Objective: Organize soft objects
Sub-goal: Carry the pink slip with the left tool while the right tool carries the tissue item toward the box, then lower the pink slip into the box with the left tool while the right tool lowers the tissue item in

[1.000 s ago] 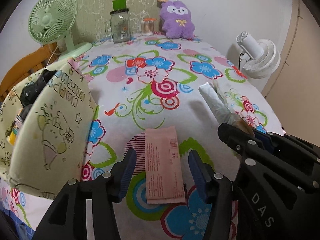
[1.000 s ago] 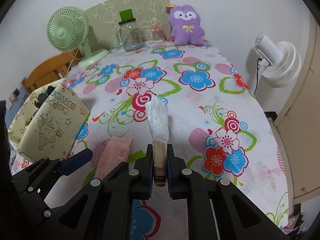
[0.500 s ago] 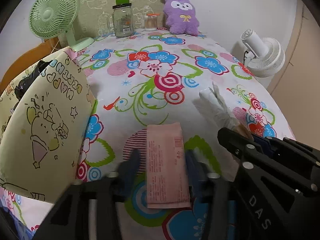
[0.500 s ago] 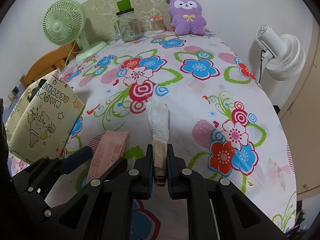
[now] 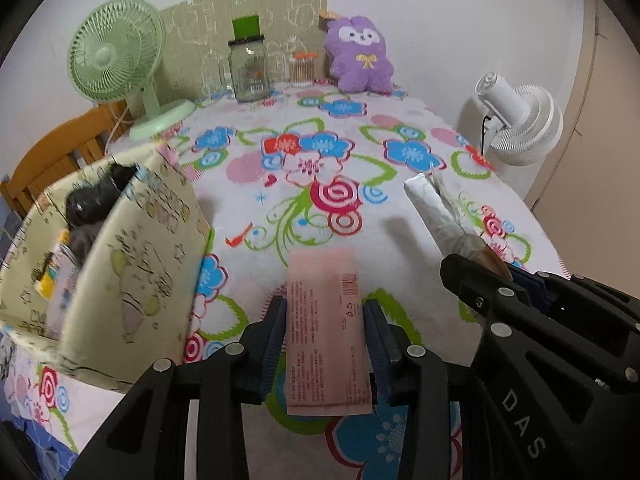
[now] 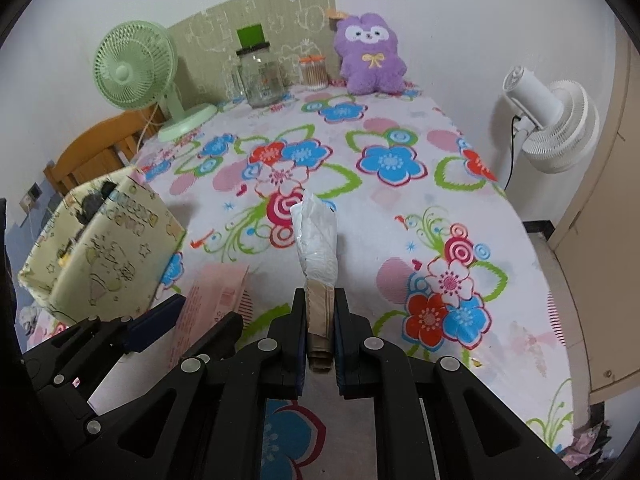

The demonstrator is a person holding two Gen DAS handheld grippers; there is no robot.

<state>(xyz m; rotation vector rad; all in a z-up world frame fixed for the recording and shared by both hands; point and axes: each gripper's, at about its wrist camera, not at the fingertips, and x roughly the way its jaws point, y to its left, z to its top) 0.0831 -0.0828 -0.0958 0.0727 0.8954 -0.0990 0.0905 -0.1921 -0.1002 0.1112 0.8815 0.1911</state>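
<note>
Left gripper (image 5: pixel 326 336) has closed in since a second ago: fingers (image 5: pixel 276 332) were wide either side of the pink packet (image 5: pixel 324 332), now both pads press its long edges, so it's gripped. Can't tell if it's off the cloth yet. Right gripper (image 6: pixel 320 328) unchanged, fingers narrow, clamped on the brown end of a rolled white plastic bag (image 6: pixel 316 244), which juts forward above the surface.

Likely next step: both items go into the yellow storage box (image 5: pixel 132 280), just left of the packet, open-topped, dark stuff already inside.

Tabletop (image 5: pixel 400 216) has a floral cloth. Far of the packet, along the wall: green fan (image 5: pixel 116 56), purple plush (image 5: pixel 358 58), glass jar (image 5: pixel 248 70), cotton-swab pot (image 5: pixel 303 68). White fan (image 5: pixel 520 120) off the right edge, wooden chair (image 5: pixel 48 160) behind the box.
</note>
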